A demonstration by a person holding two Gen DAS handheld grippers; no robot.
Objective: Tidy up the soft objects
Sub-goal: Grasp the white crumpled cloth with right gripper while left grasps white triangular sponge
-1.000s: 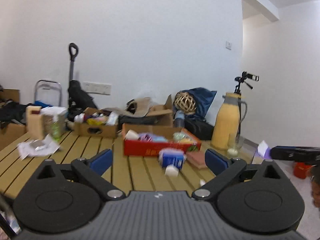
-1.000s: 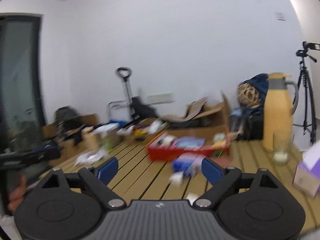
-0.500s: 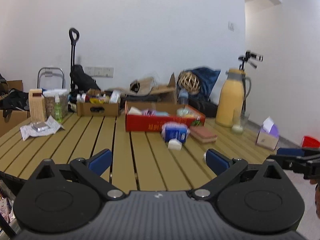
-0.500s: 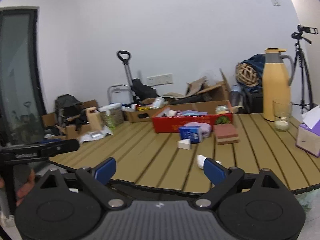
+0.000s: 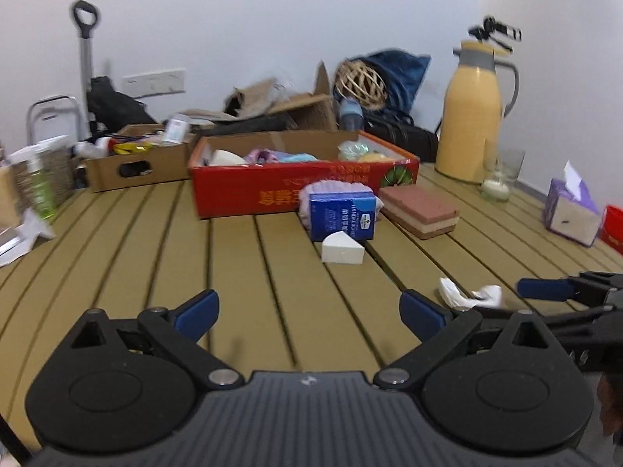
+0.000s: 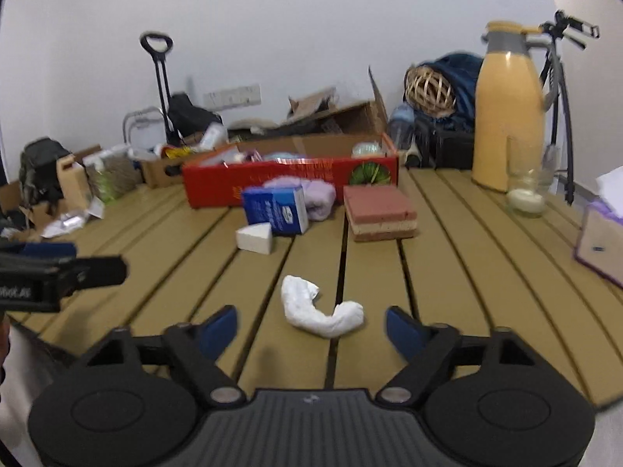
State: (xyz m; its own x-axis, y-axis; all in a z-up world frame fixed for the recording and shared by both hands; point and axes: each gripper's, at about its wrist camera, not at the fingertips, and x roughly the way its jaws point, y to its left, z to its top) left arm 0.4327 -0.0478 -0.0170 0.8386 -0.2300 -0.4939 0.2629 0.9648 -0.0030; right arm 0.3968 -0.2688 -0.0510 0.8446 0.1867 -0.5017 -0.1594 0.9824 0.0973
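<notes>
right gripper (image 6: 311, 329) jaws closing, nothing pinched; crumpled white cloth (image 6: 320, 310) ahead may slip. left gripper (image 5: 307, 313) closing, empty.

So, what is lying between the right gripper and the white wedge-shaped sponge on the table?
In the right wrist view, only the crumpled white cloth lies between the right gripper, jaws closing with nothing gripped, and the white wedge sponge; the rest is bare slatted table.
</notes>
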